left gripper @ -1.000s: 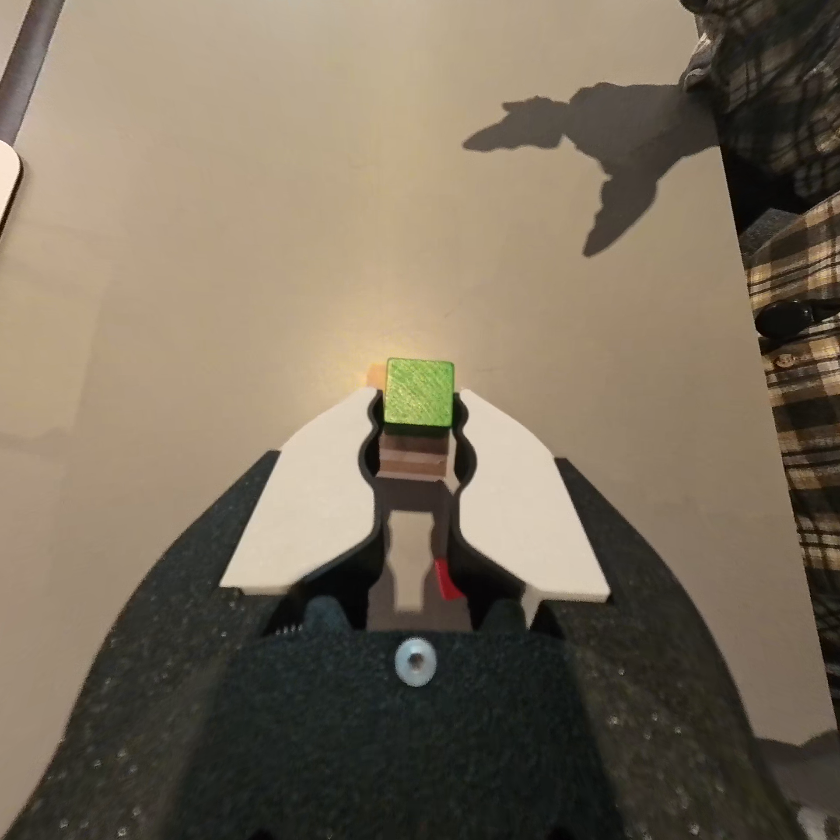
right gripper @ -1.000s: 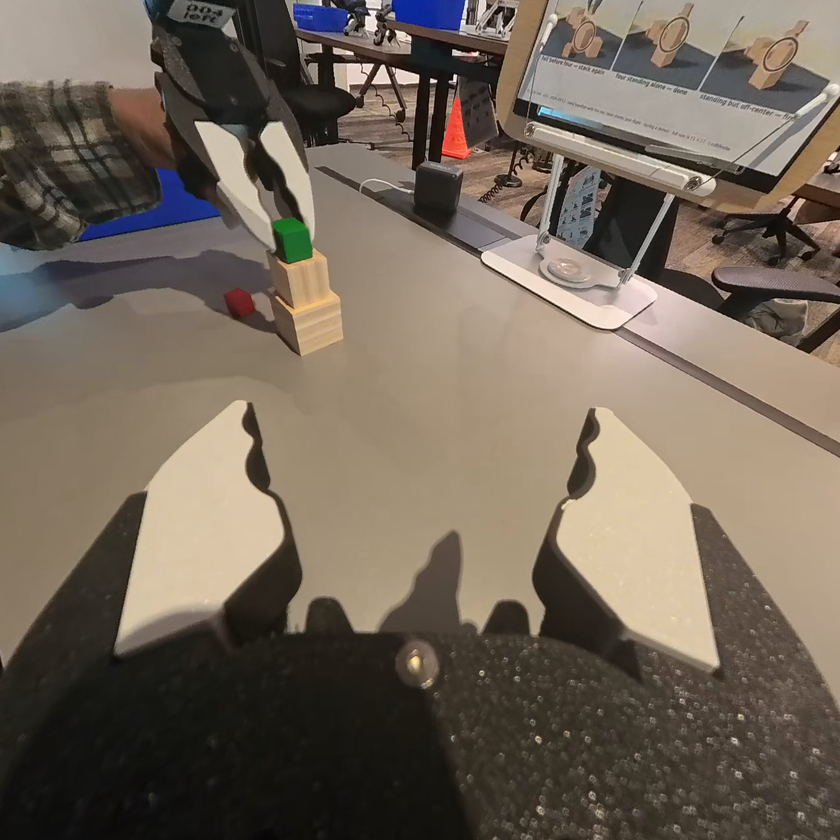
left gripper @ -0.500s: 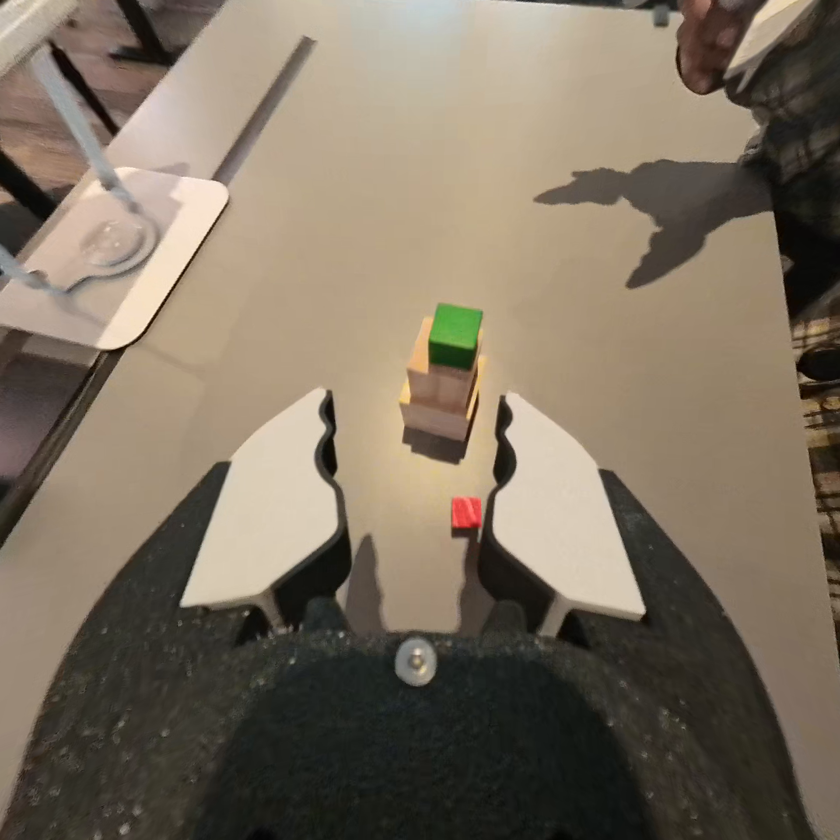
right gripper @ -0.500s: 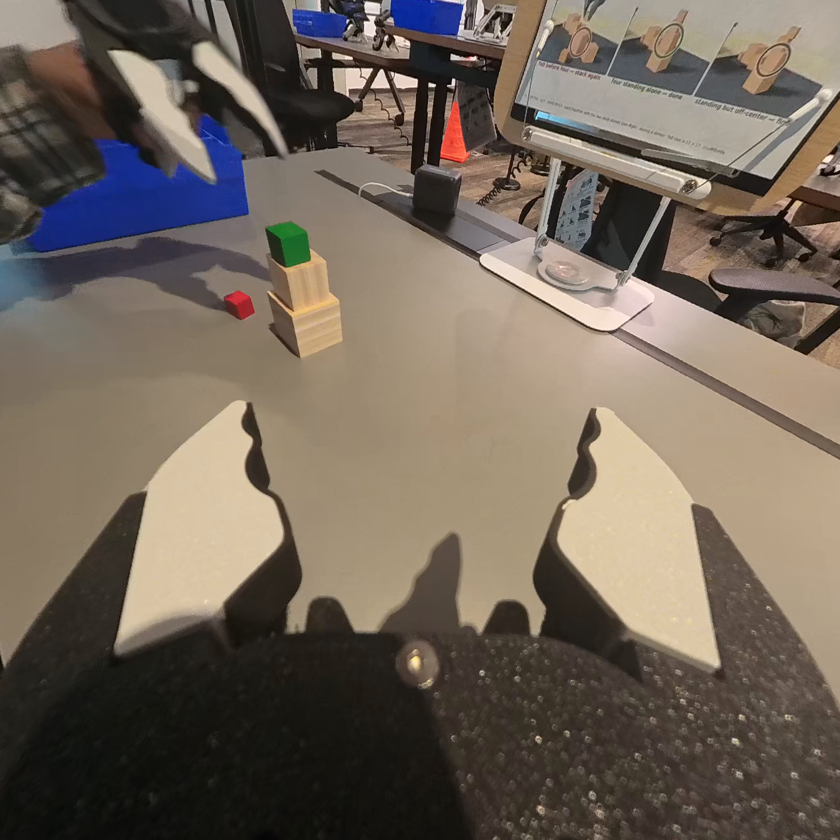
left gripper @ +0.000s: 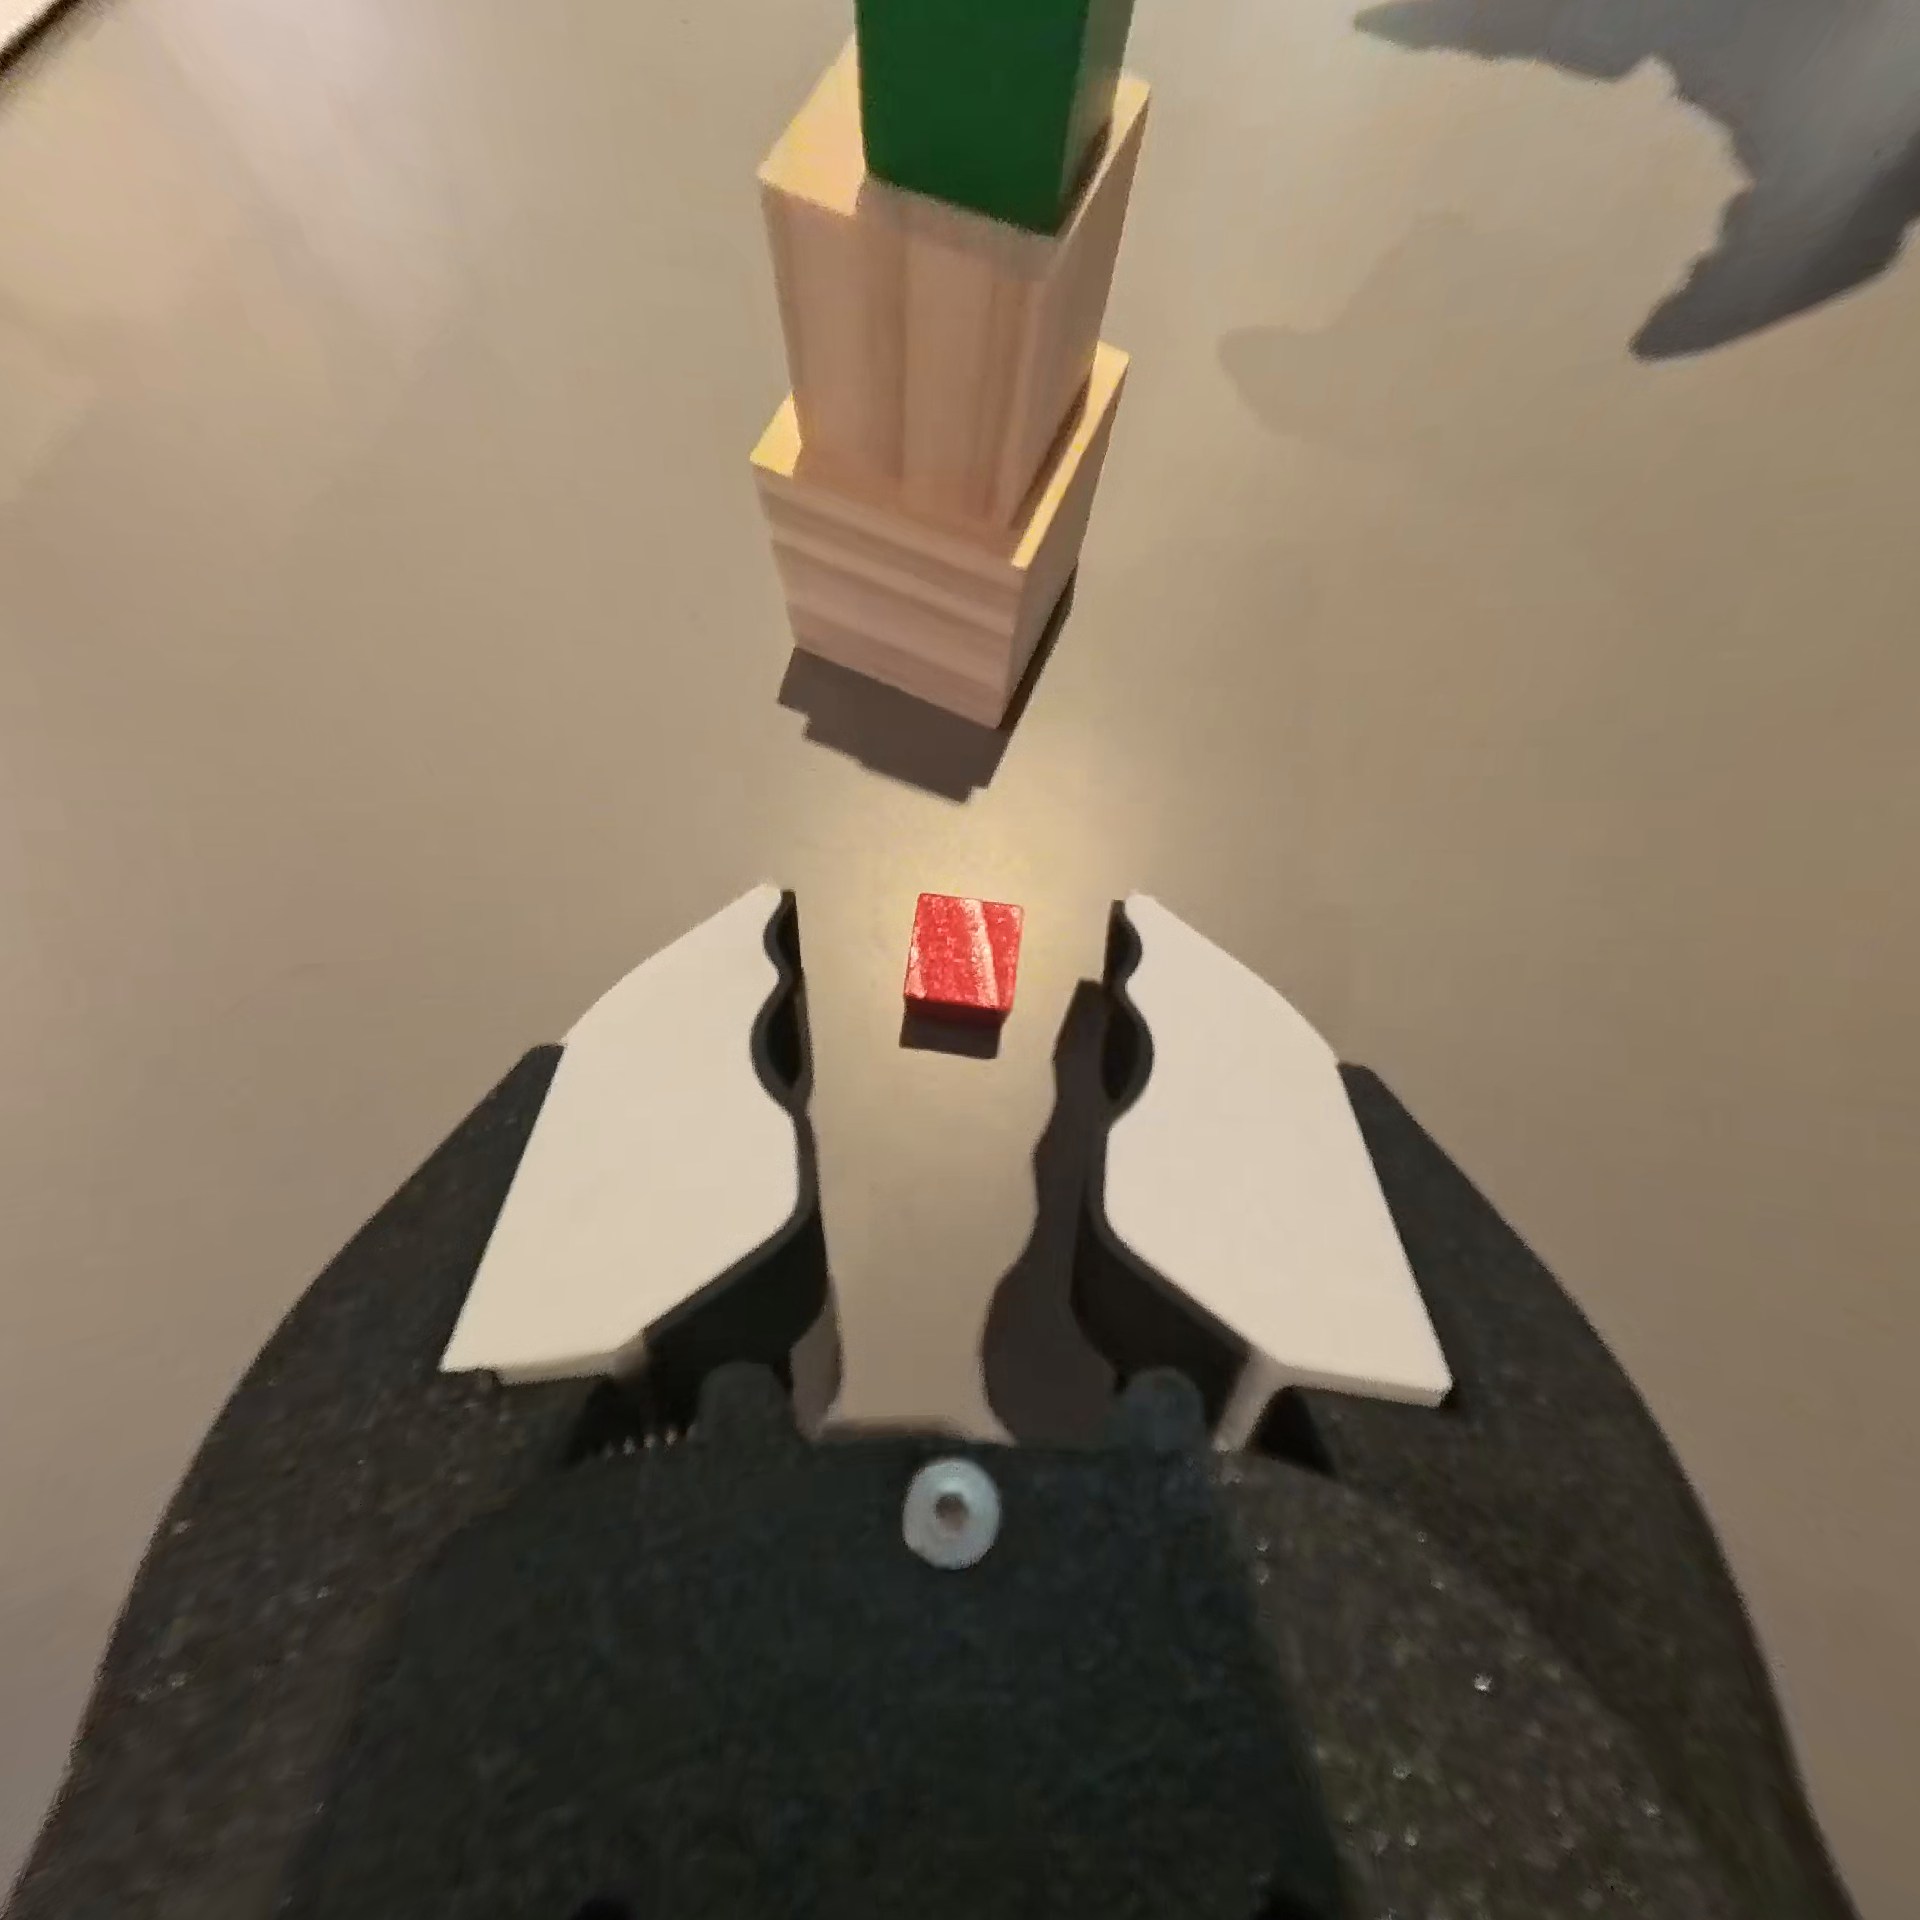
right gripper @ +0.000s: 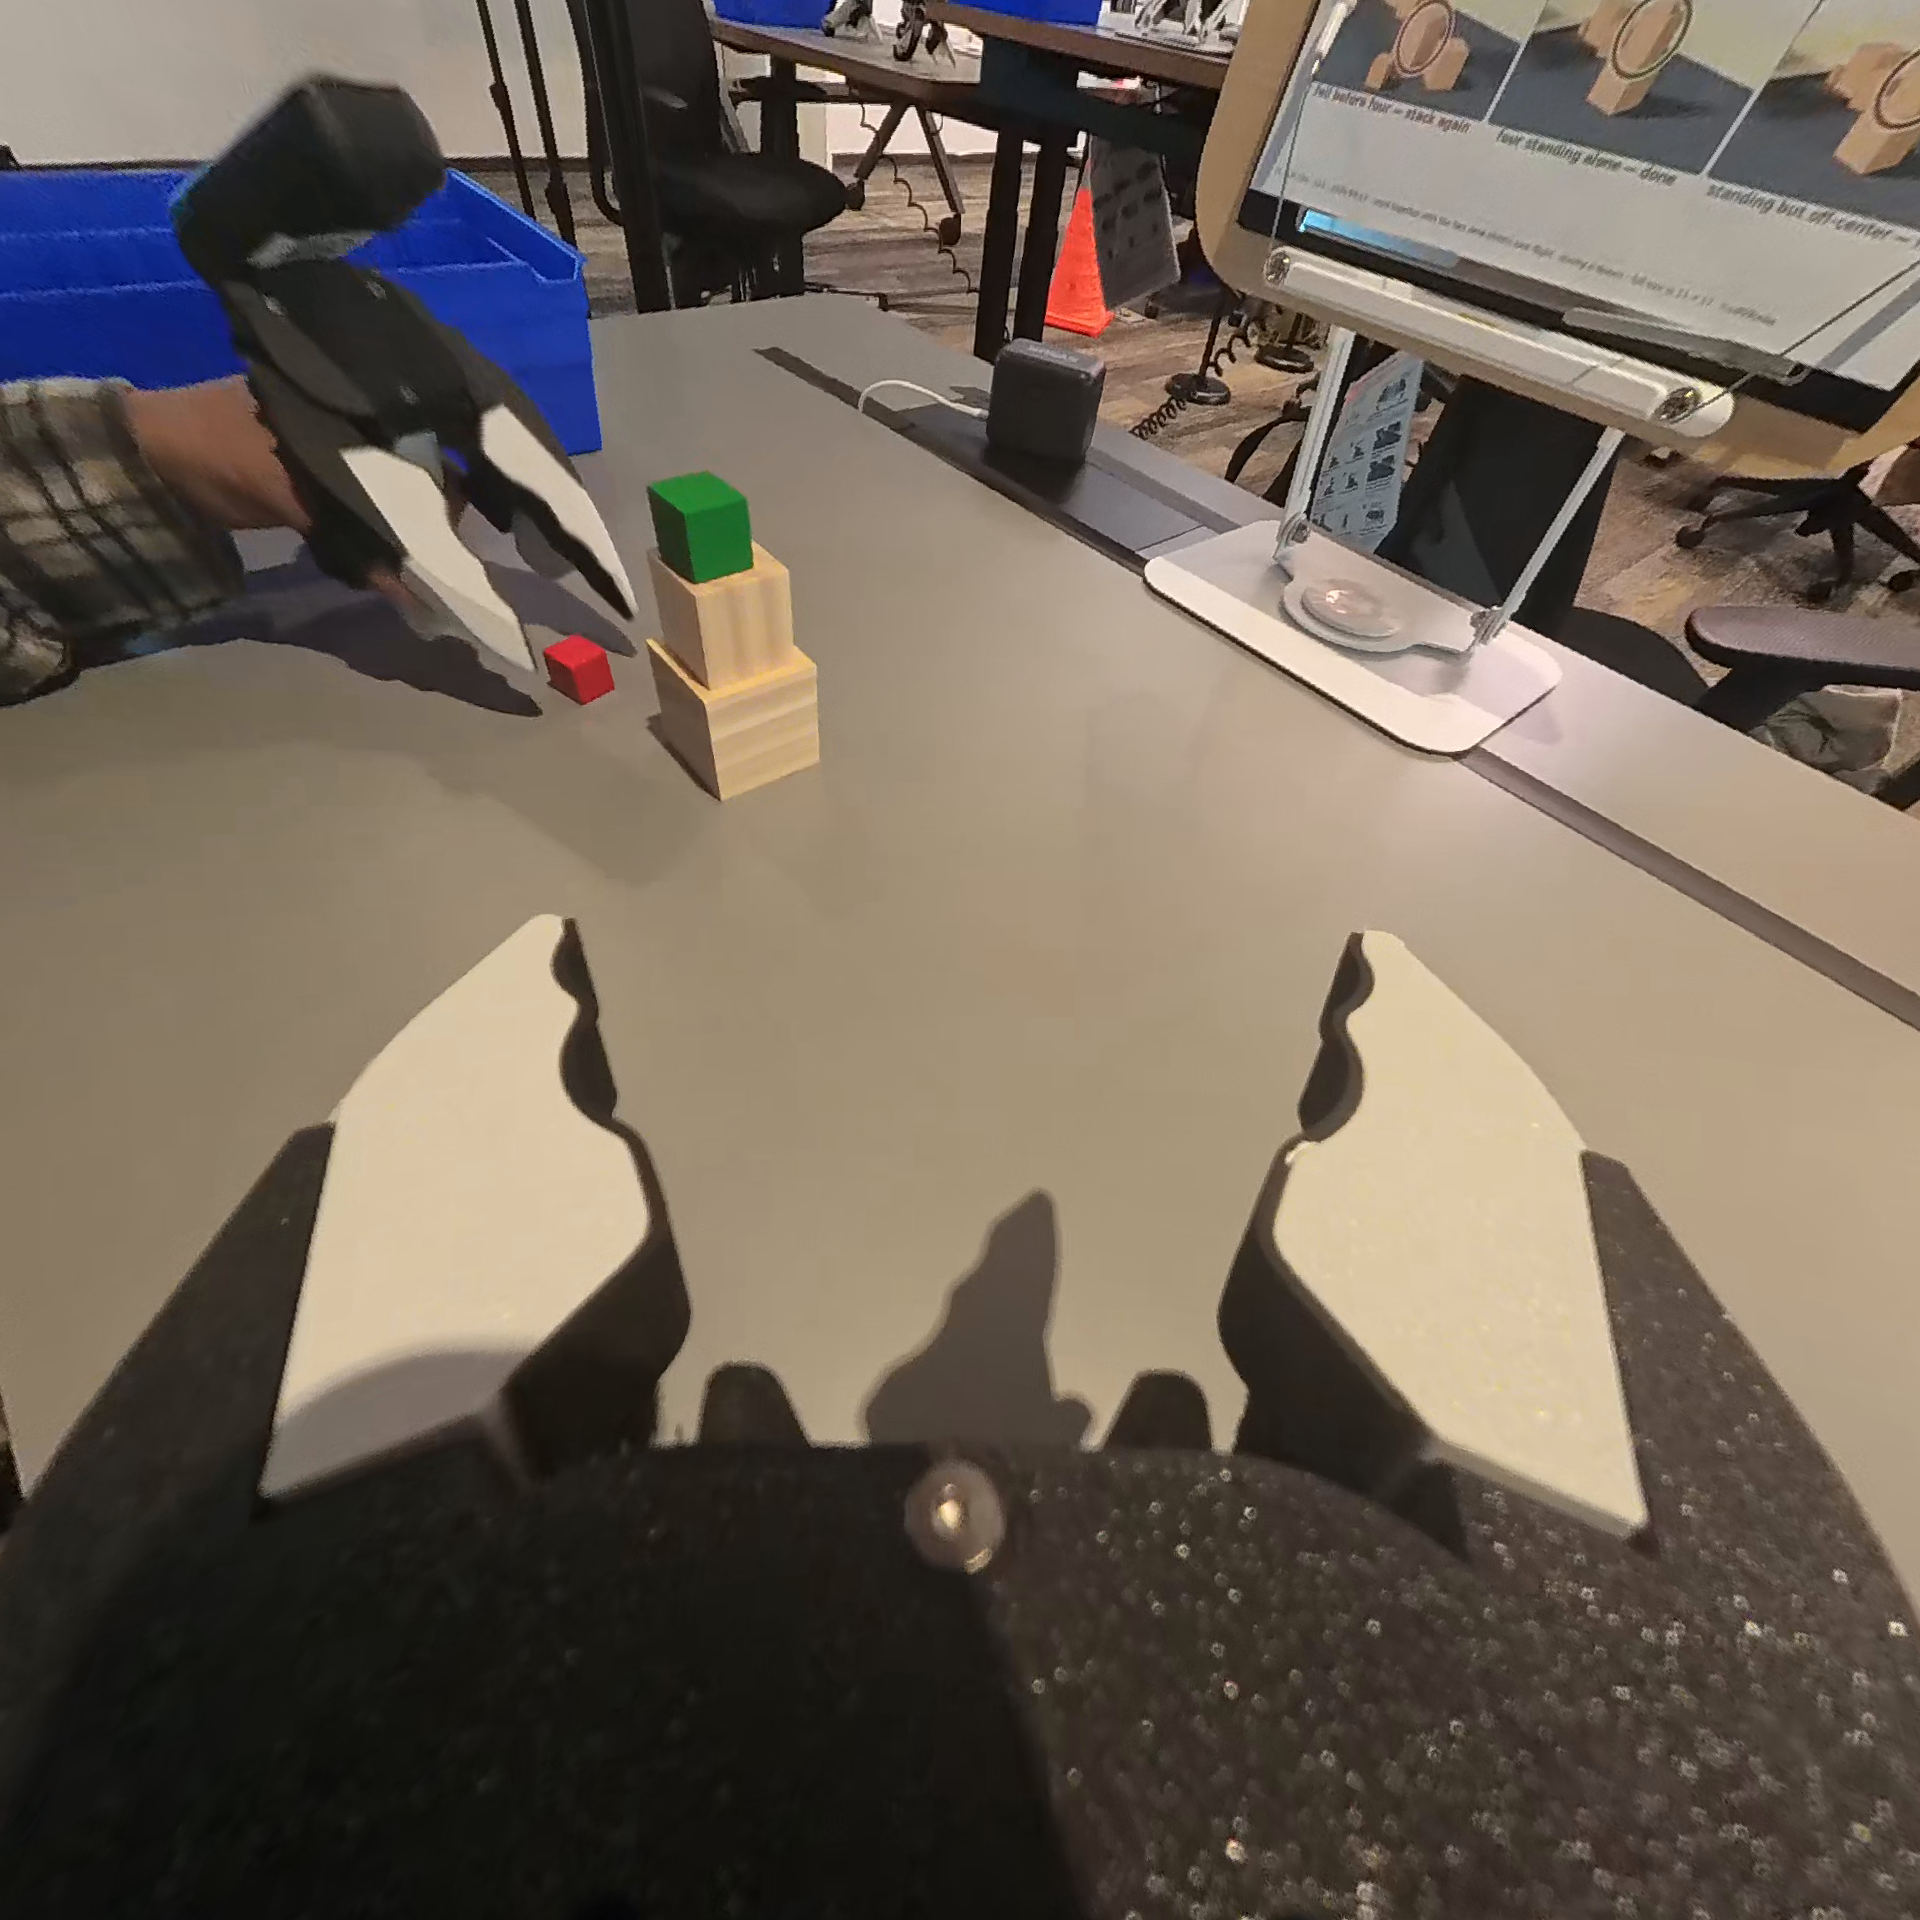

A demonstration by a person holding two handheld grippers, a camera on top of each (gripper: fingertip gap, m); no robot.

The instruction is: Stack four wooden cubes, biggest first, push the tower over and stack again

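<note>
A tower of three cubes stands on the grey table [right gripper: 1039, 883]: a big pale wooden cube [right gripper: 740, 717] at the bottom, a smaller pale one [right gripper: 722, 621] on it, a green cube [right gripper: 701, 525] on top. In the left wrist view the same cubes show as big [left gripper: 914, 582], smaller [left gripper: 940, 312] and green [left gripper: 987, 94]. A tiny red cube [left gripper: 961, 951] lies on the table between my left gripper's open fingertips. My left gripper [left gripper: 951, 920] also shows in the right wrist view [right gripper: 577, 634], just left of the red cube [right gripper: 579, 668]. My right gripper [right gripper: 961, 940] is open and empty, well in front of the tower.
A blue bin [right gripper: 312, 301] stands at the table's far left. A small dark box [right gripper: 1042, 400] with a white cable and a tablet stand's white base [right gripper: 1351, 644] sit along the right side. Chairs and desks stand beyond the table. A plaid sleeve [right gripper: 94, 520] holds the left gripper. Spacing between my two grippers at the tips: around 30 cm. To the big pale wooden cube [right gripper: 740, 717]: left tips about 11 cm, right tips about 20 cm.
My left gripper let go of the green cube on the tower, opened, rose away, then came down low around the red cube. My right gripper has not moved.
</note>
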